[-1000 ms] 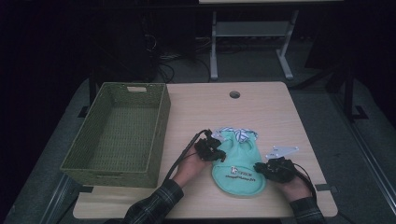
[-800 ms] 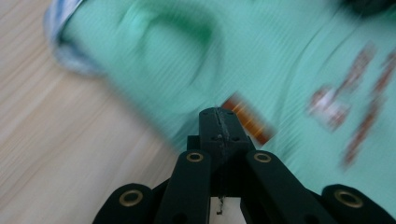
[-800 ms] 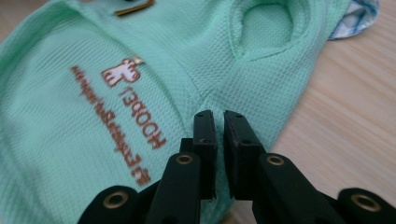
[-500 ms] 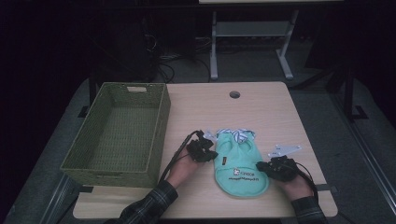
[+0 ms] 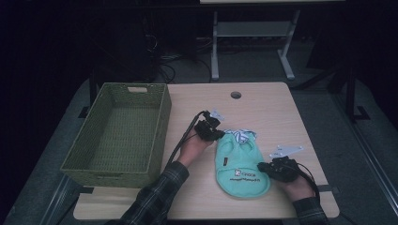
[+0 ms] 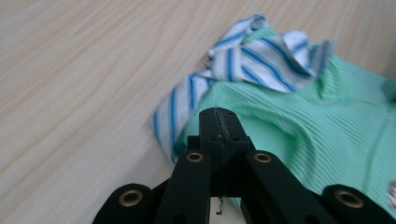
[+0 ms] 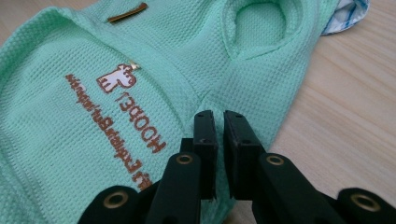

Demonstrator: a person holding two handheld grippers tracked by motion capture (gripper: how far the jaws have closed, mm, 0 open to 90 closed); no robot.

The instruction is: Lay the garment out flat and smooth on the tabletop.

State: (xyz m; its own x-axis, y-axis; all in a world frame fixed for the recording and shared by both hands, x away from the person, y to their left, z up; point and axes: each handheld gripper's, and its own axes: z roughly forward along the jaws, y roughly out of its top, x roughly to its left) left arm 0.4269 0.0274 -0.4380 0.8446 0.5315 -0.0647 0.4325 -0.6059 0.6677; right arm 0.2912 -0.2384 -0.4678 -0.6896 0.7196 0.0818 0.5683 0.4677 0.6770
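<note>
A small mint-green garment (image 5: 241,161) with a blue-and-white striped collar (image 5: 239,135) lies flat on the wooden table (image 5: 263,108). My left gripper (image 5: 219,135) is at the garment's far left corner beside the collar. In the left gripper view its jaws (image 6: 219,116) are pressed together above the edge of the green knit (image 6: 299,126), and I see nothing between them. My right gripper (image 5: 261,167) is at the garment's near right edge. In the right gripper view its jaws (image 7: 219,116) stand almost together, and a crease in the printed fabric (image 7: 93,70) runs into their tips.
A green woven basket (image 5: 162,122) stands empty on the left of the table, close to my left forearm. A round cable hole (image 5: 235,95) sits in the tabletop near the far edge. Bare wood lies beyond and to the right of the garment.
My left gripper has moved away from me, from the garment's left side up to its collar corner. The right gripper has kept its place at the near right edge.
</note>
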